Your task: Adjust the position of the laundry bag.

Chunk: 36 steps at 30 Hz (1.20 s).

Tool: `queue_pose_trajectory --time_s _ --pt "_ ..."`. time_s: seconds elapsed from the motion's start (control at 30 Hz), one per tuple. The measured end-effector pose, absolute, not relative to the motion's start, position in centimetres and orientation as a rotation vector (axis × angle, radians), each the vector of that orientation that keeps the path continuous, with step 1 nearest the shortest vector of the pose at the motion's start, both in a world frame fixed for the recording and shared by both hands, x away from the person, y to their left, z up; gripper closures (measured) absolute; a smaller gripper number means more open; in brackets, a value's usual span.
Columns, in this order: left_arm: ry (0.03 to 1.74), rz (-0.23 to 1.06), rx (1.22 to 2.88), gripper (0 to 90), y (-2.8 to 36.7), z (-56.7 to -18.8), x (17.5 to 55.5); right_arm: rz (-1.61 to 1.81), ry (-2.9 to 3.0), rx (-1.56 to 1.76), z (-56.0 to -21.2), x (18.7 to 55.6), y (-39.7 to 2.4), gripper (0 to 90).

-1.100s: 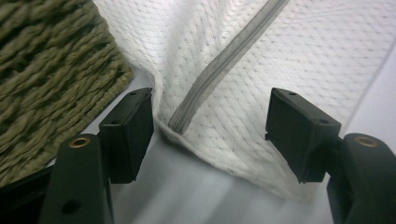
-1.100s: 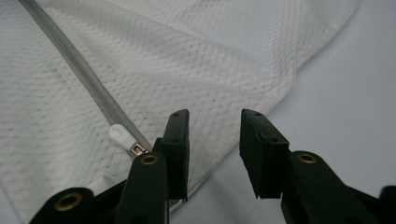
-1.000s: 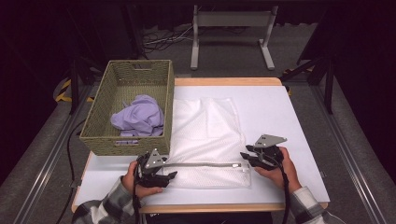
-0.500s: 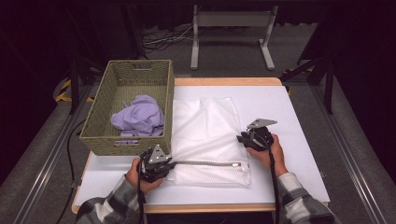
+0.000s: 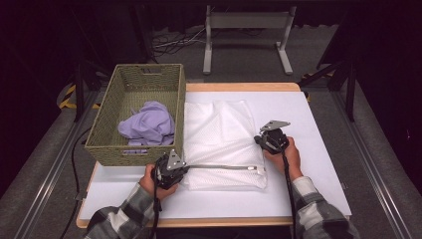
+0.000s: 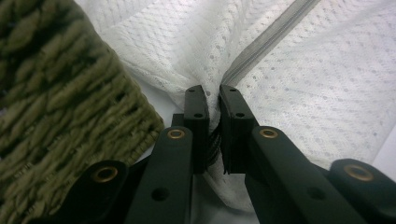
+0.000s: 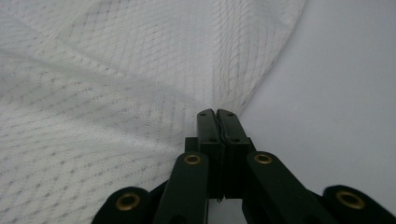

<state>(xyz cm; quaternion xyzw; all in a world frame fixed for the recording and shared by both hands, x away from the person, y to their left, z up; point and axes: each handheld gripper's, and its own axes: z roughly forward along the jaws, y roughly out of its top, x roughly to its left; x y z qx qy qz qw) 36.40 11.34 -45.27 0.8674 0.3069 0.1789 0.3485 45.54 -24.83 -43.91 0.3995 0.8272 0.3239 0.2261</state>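
The mesh bag (image 5: 224,144) lies flat at the table's (image 5: 318,149) centre, the basket (image 5: 134,119) touching it at 9 o'clock. The left gripper (image 6: 213,93) is clamped on the mesh at the zip (image 5: 221,167) end; the right gripper (image 7: 216,114) has just closed and pinches the bag's 3 o'clock edge. Both bites look thin, so a pull could slip one free or tear the mesh. One bag, one basket, one purple cloth (image 5: 148,123), two grippers.

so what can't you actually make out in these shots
- Under the purple cloth: the basket floor, high view, covered.
- Inside the white mesh bag: contents, every view, mesh too dense.
- Zip pull: high view, too small to read.
- Basket, left gripper view: blurred and cut off by the left edge.
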Motion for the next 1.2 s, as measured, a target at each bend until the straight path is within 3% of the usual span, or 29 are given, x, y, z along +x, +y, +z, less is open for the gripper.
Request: queue_pose_trajectory --time_s 0.2,0.63,0.9,1.2 --pt "0.827 0.518 2.238 83.2 10.7 -45.4 36.8 0.88 2.255 1.114 -43.9 46.2 -24.8 89.8" --pt "0.804 0.474 2.242 77.4 10.9 -45.0 37.0 0.865 2.228 1.108 -43.7 46.5 -24.9 85.7" --pt "0.668 0.473 2.246 62.3 12.0 -44.2 35.3 0.959 2.263 1.061 -42.0 43.8 -25.8 75.8" --pt "0.661 0.472 2.237 44.5 14.1 -44.6 34.5 1.006 2.317 1.008 -41.0 38.7 -27.6 66.5"
